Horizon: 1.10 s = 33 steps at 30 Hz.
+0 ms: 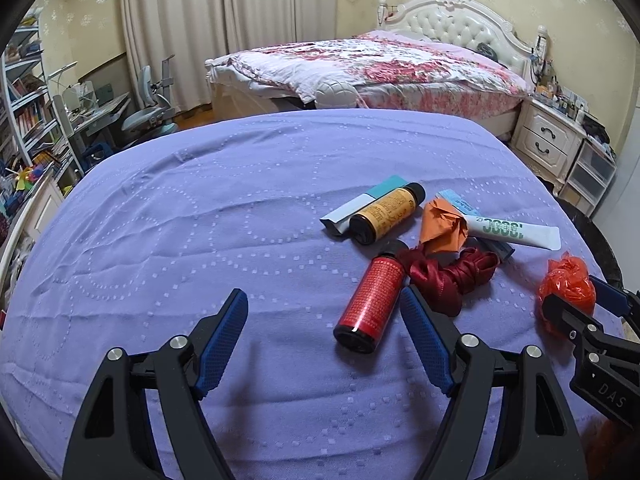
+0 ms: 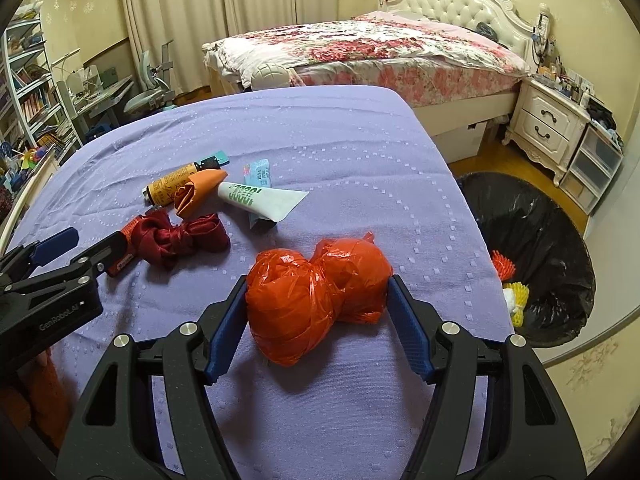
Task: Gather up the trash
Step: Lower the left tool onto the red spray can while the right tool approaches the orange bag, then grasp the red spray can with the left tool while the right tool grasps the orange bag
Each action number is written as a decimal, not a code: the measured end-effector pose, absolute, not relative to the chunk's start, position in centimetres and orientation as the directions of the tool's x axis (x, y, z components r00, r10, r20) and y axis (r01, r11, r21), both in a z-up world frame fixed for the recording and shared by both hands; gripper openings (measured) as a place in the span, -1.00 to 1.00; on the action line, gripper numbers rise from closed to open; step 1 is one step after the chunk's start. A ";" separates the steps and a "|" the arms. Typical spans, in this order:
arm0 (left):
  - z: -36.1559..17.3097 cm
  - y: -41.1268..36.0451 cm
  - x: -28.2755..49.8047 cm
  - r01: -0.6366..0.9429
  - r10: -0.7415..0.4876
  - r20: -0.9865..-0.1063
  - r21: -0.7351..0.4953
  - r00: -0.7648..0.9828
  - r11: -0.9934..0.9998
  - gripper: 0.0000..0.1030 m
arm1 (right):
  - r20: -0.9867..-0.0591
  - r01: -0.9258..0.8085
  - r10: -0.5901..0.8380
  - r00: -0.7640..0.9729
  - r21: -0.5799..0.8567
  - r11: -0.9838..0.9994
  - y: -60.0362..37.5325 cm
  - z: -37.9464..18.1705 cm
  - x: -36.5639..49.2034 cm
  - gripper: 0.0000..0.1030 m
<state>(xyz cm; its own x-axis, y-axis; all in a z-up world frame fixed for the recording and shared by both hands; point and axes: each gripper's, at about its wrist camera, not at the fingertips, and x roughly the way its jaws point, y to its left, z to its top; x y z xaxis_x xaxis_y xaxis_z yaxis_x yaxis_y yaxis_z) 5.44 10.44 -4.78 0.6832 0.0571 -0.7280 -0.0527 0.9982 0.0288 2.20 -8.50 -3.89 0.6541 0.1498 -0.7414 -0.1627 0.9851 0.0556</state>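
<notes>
Nearest you in the right wrist view is the knotted orange plastic bag (image 2: 316,296), lying on the purple-covered counter (image 2: 320,140) between the pads of your right gripper (image 2: 318,322); the pads sit right at its two sides, touching or very nearly, so treat it as caught but not yet lifted. Your left gripper (image 1: 324,340) stands wide with nothing between its fingers, and the red bottle (image 1: 368,300) lies just inside its right finger, unheld. The bin (image 2: 532,256) with its black liner waits on the floor past the counter's right edge, and a few bright scraps already lie in it, so the job looks begun but far from finished. Left on the counter are the red bottle, the yellow-labelled bottle (image 1: 384,214), the crumpled orange paper (image 1: 442,226), the white tube (image 1: 516,232), the dark red ribbon (image 1: 452,276) and a teal-and-white box (image 1: 360,208).
</notes>
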 end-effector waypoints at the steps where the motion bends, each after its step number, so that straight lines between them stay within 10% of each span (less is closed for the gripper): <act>1: -4.9 10.3 5.7 -0.045 0.051 -0.735 0.028 0.677 0.999 0.30 | -0.742 -0.163 0.151 0.654 0.056 0.985 -8.5 -3.9 2.2 0.30; 11: -5.6 9.4 5.7 0.034 -0.010 -0.753 0.017 0.659 0.999 -0.32 | -0.746 -0.152 0.168 0.645 0.090 0.984 -9.1 -4.1 2.3 0.43; 33: -5.2 11.3 3.3 -0.006 0.004 -0.740 -0.001 0.673 1.000 -0.41 | -0.722 -0.090 0.192 0.664 0.178 0.980 -9.9 -2.5 1.7 0.46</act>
